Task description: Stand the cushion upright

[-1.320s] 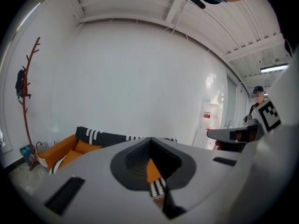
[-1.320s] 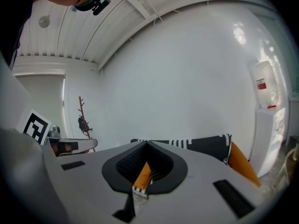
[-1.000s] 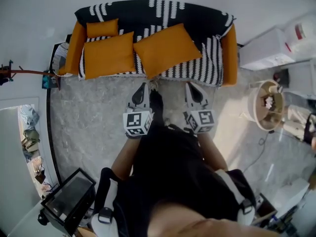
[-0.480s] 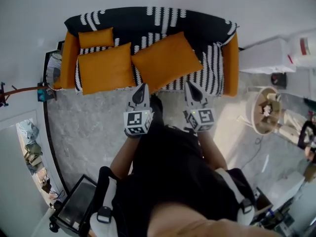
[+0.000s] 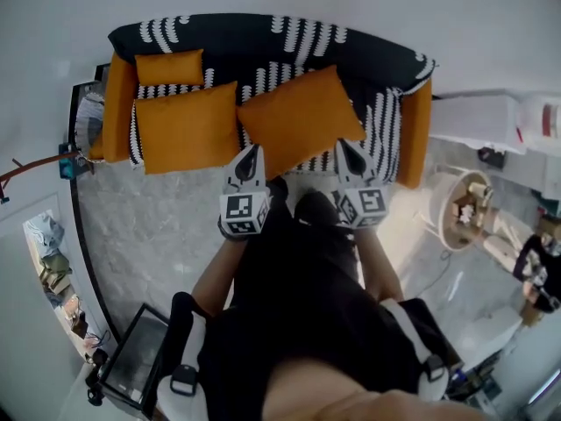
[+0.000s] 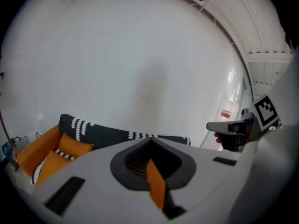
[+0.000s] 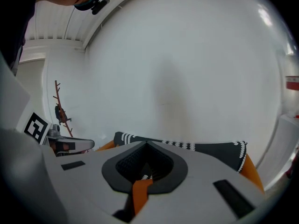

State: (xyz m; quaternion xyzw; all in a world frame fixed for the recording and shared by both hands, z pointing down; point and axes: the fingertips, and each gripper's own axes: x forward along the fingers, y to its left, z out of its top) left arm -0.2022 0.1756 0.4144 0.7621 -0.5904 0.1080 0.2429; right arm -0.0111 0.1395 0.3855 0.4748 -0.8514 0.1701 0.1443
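**Item 1, large cushion** (image 5: 302, 119): orange, lies on the sofa (image 5: 412, 134) seat, turned cornerwise, not upright. Head view: 12 o'clock from the person.

**Item 2, mid cushion** (image 5: 184, 125): orange, on the seat at 9 o'clock of the large cushion, just beside it.

**Item 3, small cushion** (image 5: 168, 66): orange, at the backrest, 12 o'clock of the mid cushion.

**Item 4, throw** (image 5: 263, 38): blk w/ wht dashes, draped over backrest & seat.

**Item 5, L gripper** (image 5: 254, 152): jaws closed together, nothing betw. them. Points to 12 o'clock. Tip sits by the large cushion's 7 o'clock corner; contact unclear.

**Item 6, R gripper** (image 5: 344, 146): jaws closed together, empty. Points to 12 o'clock. Tip sits by the large cushion's 4 o'clock edge; contact unclear.

**Item 7, round side table** (image 5: 462, 209): pale, at 3 o'clock of the grippers, off the sofa's orange arm.

**Item 8, floor** (image 5: 149, 226): grey marbled, in front of the sofa.
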